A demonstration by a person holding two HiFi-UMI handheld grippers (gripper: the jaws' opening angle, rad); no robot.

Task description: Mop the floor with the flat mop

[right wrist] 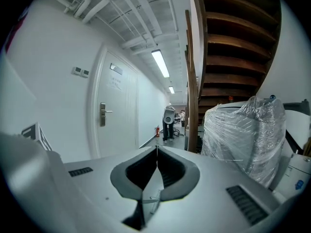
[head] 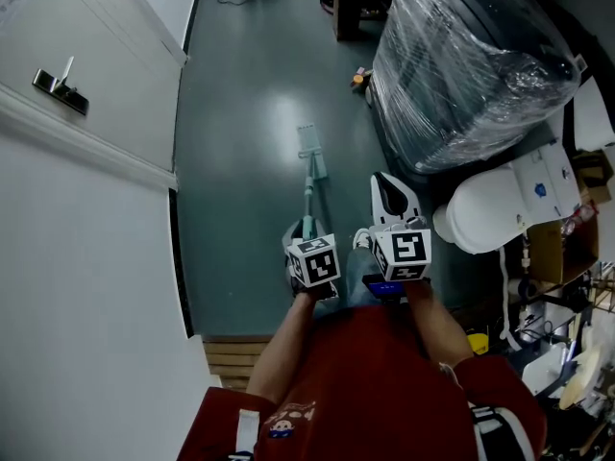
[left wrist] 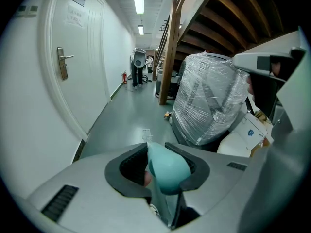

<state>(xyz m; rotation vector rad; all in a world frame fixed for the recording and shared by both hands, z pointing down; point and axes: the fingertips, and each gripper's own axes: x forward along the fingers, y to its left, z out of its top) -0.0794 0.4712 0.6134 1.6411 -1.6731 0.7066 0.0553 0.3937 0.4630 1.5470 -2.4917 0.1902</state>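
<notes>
Left tool (left wrist: 156,146): closed on the flat mop handle (head: 309,188). In the left gripper view, the teal grip fills the gap between the two dark pads.
Right tool (right wrist: 156,150): closed, jaw tips touching, nothing between them. It is held just to the right of the left tool and does not touch the mop.
Flat mop handle: runs from the left tool forward and down to the floor (head: 245,113), left of the plastic-wrapped load (head: 471,56).
Flat mop head (head: 307,142): pale, narrow, lying flat on the floor. It is left of the plastic-wrapped load, near its base but apart from it.
Floor: dark grey-green, smooth, with a light reflection beside the mop head. It forms a corridor along the left side of the plastic-wrapped load.
Plastic-wrapped load: large, dark, covered in clear film, standing on the floor to the right of the corridor.
Door (head: 91,51): white, shut, with a metal lever handle (head: 60,83). It is across the corridor from the plastic-wrapped load.
White rounded fixture (head: 495,209): directly in front of the plastic-wrapped load on the near side, right of the right tool.
Person: red shirt, both forearms extended toward the tools.
</notes>
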